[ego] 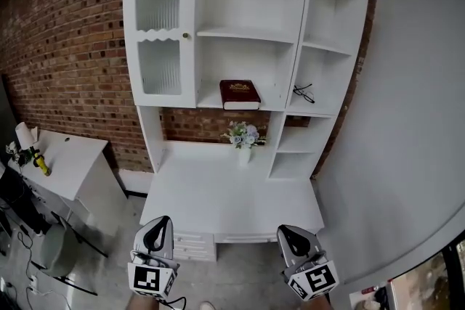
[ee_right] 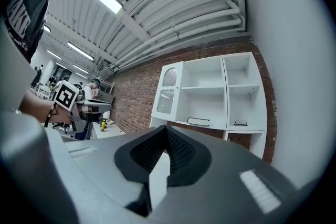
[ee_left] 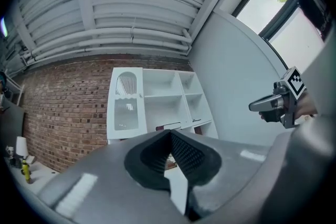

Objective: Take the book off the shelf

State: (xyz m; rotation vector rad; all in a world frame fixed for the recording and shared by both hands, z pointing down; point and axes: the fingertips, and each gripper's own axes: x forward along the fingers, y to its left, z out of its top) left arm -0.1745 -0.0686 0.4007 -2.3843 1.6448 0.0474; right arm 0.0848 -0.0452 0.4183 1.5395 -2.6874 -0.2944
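Note:
A dark red book (ego: 240, 94) lies flat on the middle shelf of the white shelf unit (ego: 251, 33); it shows as a thin dark strip in the left gripper view (ee_left: 169, 126) and in the right gripper view (ee_right: 198, 121). My left gripper (ego: 161, 221) and right gripper (ego: 290, 230) hang low at the front of the desk, far from the book. Both point toward the unit. The left gripper's jaws (ee_left: 169, 134) meet with nothing between them, and so do the right gripper's (ee_right: 167, 129).
A pair of glasses (ego: 304, 92) lies on the shelf to the right of the book. A vase of flowers (ego: 242, 136) stands on the desk top (ego: 218, 192) below the book. A glass cabinet door (ego: 158, 33) is at the left. A side table (ego: 58, 156) stands by the brick wall.

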